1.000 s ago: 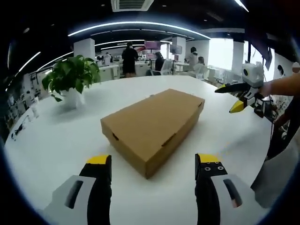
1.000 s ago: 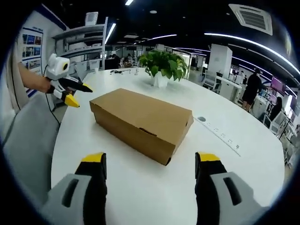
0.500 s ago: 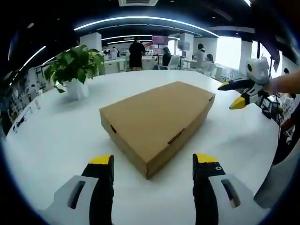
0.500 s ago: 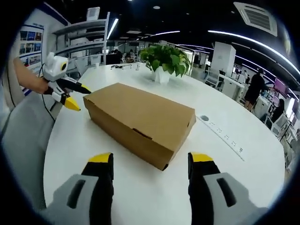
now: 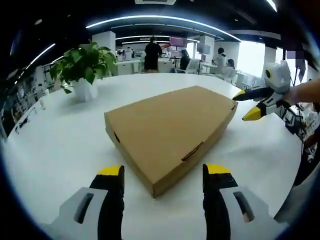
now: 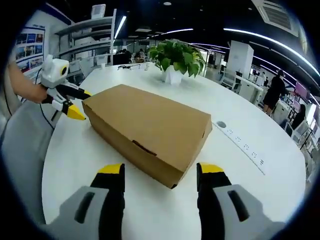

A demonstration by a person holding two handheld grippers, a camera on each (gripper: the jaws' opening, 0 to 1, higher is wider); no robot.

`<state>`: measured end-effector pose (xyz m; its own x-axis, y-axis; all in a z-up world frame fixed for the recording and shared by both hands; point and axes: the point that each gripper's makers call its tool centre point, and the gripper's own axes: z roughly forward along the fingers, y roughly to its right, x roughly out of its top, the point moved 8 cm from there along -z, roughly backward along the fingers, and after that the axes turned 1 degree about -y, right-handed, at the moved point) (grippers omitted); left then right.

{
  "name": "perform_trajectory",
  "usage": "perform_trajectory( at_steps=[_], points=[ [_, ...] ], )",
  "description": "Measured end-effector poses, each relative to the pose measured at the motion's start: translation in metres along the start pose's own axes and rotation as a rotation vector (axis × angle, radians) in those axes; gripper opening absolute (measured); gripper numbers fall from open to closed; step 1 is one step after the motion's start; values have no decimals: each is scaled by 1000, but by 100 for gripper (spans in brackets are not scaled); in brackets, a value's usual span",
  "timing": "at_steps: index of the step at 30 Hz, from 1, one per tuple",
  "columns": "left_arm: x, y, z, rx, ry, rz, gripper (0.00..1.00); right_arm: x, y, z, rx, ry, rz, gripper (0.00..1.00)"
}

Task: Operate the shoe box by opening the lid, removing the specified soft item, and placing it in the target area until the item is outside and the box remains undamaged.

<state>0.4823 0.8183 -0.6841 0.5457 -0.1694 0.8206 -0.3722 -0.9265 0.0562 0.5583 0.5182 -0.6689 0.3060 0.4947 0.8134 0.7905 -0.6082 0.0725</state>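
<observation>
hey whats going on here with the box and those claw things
A person holds a claw in each hand, one at each end of a closed cardboard box on a white table. The left claw and right claw are both open, near the box's corners, touching nothing. The lid is not yet lifted.

bright, even light from ceiling strips (image 5: 160, 21) — sharp centres, strong fisheye bending at edges
</observation>
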Motion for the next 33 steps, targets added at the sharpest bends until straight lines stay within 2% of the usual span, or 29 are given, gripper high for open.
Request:
perform_trajectory(
  at_steps=[8,14,21,33],
  points=[
    [2,0,7,9,13,-51,60,2,3,15,3,-6,19,51],
    [2,0,9,16,18,-55,60,1,8,20,-4,-6,43,49],
    [2,0,8,7,22,-47,58,-1,6,19,-5,-8,83,47],
    [1,-2,6,-12,12,-38,56,-2,1,16,-21,-6,99,47]
  ],
)
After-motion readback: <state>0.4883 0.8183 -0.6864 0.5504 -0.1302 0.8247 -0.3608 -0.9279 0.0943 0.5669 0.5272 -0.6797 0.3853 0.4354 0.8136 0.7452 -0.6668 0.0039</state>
